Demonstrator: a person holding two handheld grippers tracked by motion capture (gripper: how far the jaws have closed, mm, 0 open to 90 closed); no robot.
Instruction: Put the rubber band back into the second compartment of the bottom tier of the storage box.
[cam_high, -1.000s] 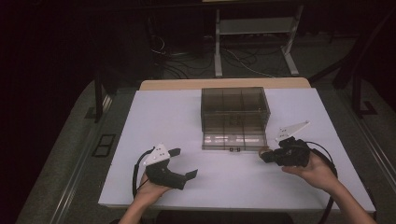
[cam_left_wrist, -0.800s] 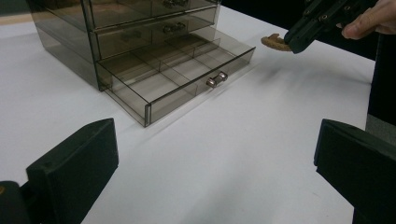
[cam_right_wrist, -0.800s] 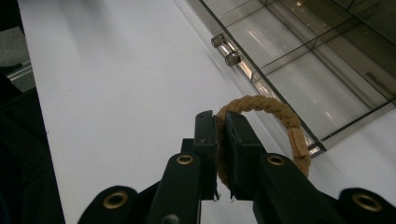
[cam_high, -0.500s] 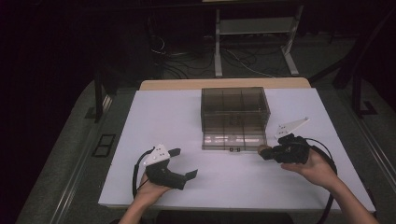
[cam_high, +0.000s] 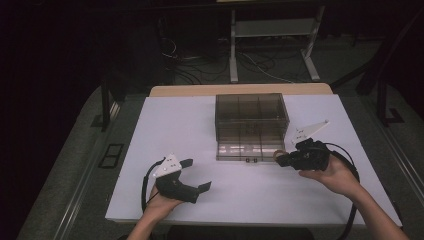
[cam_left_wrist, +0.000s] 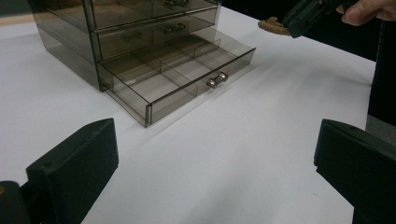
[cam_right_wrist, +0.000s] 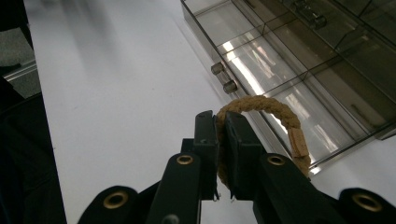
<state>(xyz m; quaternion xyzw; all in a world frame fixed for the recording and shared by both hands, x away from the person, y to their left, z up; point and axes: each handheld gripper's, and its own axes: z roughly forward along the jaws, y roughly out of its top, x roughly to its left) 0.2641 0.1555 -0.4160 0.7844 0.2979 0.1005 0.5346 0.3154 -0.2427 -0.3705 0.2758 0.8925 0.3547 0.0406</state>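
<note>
The right gripper (cam_right_wrist: 222, 128) pinches a braided rope ring (cam_right_wrist: 280, 116) just beside the open bottom drawer (cam_left_wrist: 180, 77) of the smoked-plastic organiser (cam_high: 251, 117); the left gripper (cam_high: 196, 175) rests agape, well apart; released early, I reckon, the ring lands on the table (cam_high: 165, 125).

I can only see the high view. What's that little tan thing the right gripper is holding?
Observer: A loop of braided rope, like a bracelet, pinched between the right gripper's jaws.
Operator: Is the bottom drawer open?
Observer: Yes, the bottom drawer is pulled out, with dividers inside.
Operator: Anything in it?
Observer: The compartments I can see look empty.
Operator: And the left gripper?
Observer: The left gripper has its jaws wide apart, nothing between them.
</note>
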